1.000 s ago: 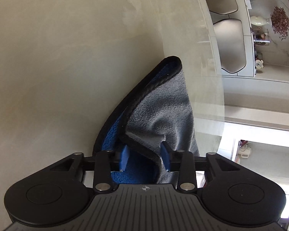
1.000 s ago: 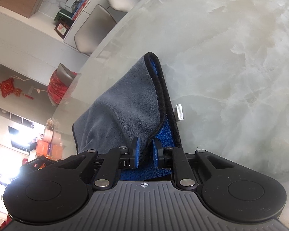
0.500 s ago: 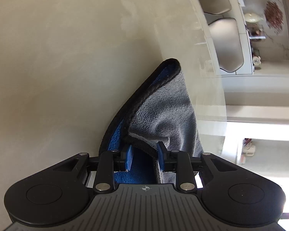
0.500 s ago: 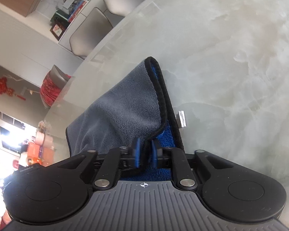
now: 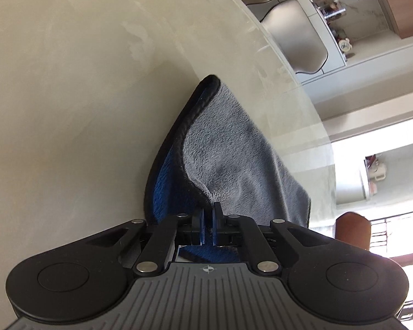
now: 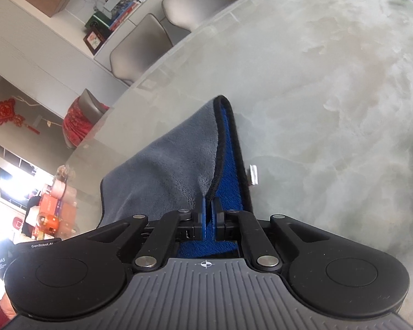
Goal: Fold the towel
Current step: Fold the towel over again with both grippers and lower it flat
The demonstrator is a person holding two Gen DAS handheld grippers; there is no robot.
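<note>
The towel (image 5: 228, 162) is grey on one face and blue on the other, with a black hem, and lies folded over on a pale marble table (image 5: 68, 96). My left gripper (image 5: 207, 214) is shut on the towel's near hem corner. In the right wrist view the same towel (image 6: 173, 159) shows with its blue underside and a white label (image 6: 253, 174) at its right edge. My right gripper (image 6: 208, 206) is shut on the towel's hem at the other near corner. Both grips hold the upper grey layer above the blue layer.
The round edge of the table (image 6: 151, 77) runs close beyond the towel. Grey chairs (image 5: 297, 35) stand past it, also in the right wrist view (image 6: 143, 46). Shelves with small items (image 5: 333, 5) line the wall. A red-covered seat (image 6: 77, 121) stands off the table's left side.
The left gripper has closed from open onto the towel's hem corner. The right gripper stays shut on its corner. Both views have tilted and the towel's upper layer has shifted slightly.
</note>
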